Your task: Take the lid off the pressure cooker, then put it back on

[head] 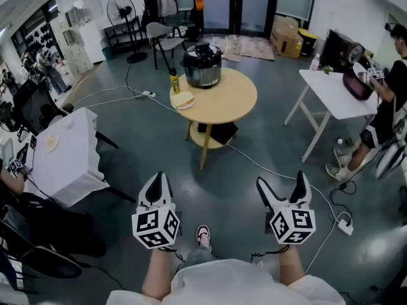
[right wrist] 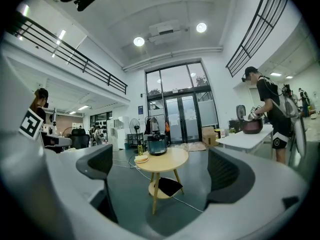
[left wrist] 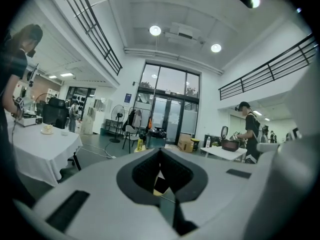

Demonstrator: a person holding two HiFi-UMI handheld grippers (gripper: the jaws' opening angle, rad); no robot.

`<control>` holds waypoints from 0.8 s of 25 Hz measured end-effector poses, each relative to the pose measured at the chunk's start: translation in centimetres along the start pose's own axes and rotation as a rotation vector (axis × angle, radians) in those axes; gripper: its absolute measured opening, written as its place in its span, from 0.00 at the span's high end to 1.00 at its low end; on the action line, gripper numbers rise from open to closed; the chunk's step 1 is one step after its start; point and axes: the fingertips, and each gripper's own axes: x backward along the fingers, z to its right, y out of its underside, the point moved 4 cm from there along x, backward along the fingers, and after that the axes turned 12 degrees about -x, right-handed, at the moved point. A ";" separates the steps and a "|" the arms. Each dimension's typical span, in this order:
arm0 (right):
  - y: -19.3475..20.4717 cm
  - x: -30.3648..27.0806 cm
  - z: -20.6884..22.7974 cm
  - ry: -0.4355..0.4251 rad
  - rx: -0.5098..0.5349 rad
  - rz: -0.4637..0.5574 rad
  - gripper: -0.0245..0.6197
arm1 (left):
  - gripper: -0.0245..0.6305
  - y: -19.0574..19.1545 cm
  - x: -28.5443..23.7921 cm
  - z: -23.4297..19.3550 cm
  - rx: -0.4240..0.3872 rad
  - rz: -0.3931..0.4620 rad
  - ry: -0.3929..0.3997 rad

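The pressure cooker (head: pixel 202 67), dark with a steel body, stands on the far side of a round wooden table (head: pixel 226 100), and its black lid (head: pixel 202 49) sits on it. Both grippers hang low over the floor, well short of the table. My left gripper (head: pixel 157 187) is shut with nothing in it; in its own view the jaws meet and the cooker (left wrist: pixel 156 137) peeks above them. My right gripper (head: pixel 283 188) is open and empty. Its view frames the cooker (right wrist: pixel 157 144) and the table (right wrist: pixel 162 160) between the spread fingers (right wrist: pixel 100 163).
A yellow bottle (head: pixel 173 81) and a small plate (head: pixel 182 100) share the round table. A white-clothed table (head: pixel 63 151) stands left, a white folding table (head: pixel 337 94) with a person (head: pixel 385 113) right. A cable and power strip (head: pixel 345 226) lie on the floor.
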 end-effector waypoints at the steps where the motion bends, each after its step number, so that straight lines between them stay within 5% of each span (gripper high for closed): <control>1: -0.2 -1.0 0.1 0.007 -0.003 -0.001 0.05 | 0.97 -0.1 -1.2 -0.3 0.002 -0.003 0.005; 20: -2.3 -20.0 -1.8 0.082 -0.009 0.043 0.05 | 0.97 -2.8 -20.1 -9.4 -0.020 -0.003 0.049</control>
